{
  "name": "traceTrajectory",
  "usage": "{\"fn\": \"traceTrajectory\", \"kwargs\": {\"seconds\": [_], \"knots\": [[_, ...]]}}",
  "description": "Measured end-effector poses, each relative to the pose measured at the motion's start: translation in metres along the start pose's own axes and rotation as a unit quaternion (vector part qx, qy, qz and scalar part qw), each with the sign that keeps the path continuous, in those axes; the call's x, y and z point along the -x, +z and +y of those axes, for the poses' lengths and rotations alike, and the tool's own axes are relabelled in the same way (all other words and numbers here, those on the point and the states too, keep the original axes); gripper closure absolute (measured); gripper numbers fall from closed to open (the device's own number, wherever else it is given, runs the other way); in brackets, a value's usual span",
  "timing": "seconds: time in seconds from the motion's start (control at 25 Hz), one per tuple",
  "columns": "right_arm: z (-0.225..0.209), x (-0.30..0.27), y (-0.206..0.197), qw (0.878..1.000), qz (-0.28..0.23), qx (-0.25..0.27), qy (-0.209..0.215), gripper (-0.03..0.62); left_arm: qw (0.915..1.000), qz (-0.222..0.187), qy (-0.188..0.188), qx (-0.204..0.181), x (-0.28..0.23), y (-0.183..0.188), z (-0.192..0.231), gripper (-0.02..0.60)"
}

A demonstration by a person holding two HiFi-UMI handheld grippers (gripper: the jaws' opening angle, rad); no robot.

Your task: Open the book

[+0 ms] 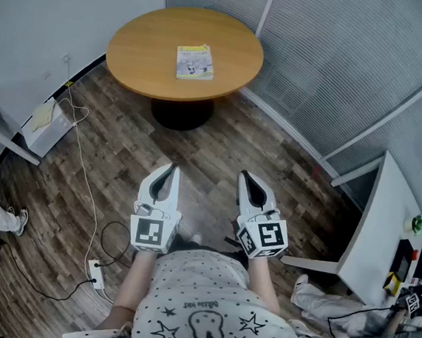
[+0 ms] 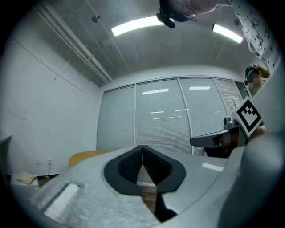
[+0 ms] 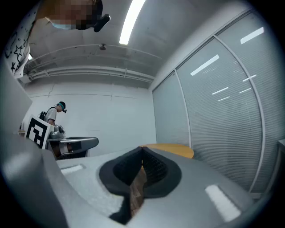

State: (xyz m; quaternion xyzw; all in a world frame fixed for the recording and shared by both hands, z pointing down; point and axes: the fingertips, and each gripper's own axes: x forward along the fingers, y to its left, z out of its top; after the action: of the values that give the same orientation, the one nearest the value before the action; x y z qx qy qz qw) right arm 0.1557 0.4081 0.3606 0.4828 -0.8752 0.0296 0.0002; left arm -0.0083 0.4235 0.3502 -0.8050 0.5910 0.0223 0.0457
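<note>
The book (image 1: 195, 61) lies closed on the round table (image 1: 136, 64), well ahead of and apart from both grippers, with the left gripper (image 1: 170, 169) and right gripper (image 1: 244, 177) level, side by side, each with jaws pressed together on nothing.

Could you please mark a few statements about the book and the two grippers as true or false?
1. The book lies closed on the round table. True.
2. The left gripper holds the book. False: its jaws are together on nothing, well away from the table.
3. The right gripper has its jaws together. True.
4. Two books lie on the table. False: only one.
</note>
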Motion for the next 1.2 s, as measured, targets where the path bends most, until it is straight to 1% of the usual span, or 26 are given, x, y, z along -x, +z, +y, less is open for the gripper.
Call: {"fn": "traceTrajectory", "kwargs": {"seconds": [0.28,0.6,0.76,0.92,1.2], "knots": [[-0.002,-0.003,-0.002,1.000,0.003,-0.002,-0.005,0.591,1.0000,0.001,-0.003,0.003,-0.006,-0.001,0.003,0.571],[-0.012,-0.006,0.002,1.000,-0.002,0.009,-0.002,0.591,1.0000,0.003,-0.007,0.002,-0.020,-0.003,-0.004,0.571],[-0.017,-0.007,-0.003,1.000,0.002,-0.004,0.001,0.591,0.9999,0.009,-0.006,0.008,-0.023,-0.006,-0.006,0.571],[-0.025,-0.013,-0.002,1.000,-0.005,-0.013,-0.006,0.591,0.9997,0.017,-0.008,0.012,-0.032,-0.011,-0.003,0.571],[-0.049,-0.044,-0.006,0.999,-0.007,-0.043,-0.024,0.591,0.9989,0.031,-0.025,0.025,-0.076,-0.025,0.009,0.571]]}}
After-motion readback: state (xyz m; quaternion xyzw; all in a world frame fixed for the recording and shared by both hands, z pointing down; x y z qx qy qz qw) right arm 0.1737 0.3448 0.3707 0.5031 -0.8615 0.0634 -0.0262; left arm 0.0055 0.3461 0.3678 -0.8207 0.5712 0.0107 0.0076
